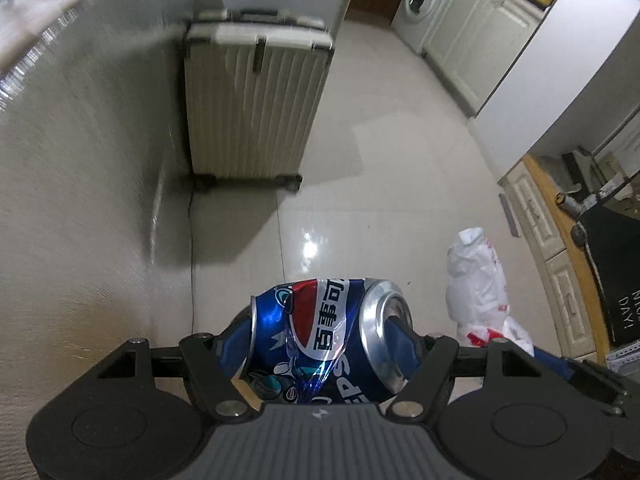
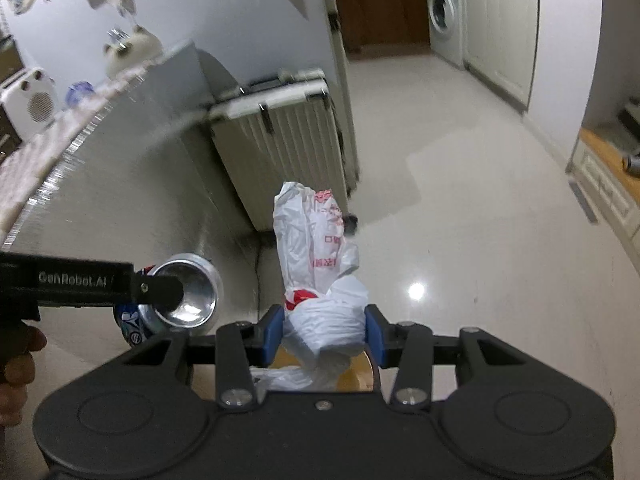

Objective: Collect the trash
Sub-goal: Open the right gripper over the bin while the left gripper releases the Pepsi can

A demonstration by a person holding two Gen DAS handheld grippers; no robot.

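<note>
My left gripper is shut on a dented blue Pepsi can, which lies sideways between the pads with its silver top to the right. The same can shows at the left of the right wrist view, its silver end facing me, pinched by the left gripper's finger. A crumpled white plastic bag with red print is clamped between the blue pads of my right gripper, and its upper part sticks up above them. In the left wrist view that bag hangs at the right.
A cream ribbed suitcase stands against the wall ahead on a glossy pale tiled floor. A washing machine and white cabinets line the far right. A wooden-edged counter with dark items sits at the right. A hand shows at the left edge.
</note>
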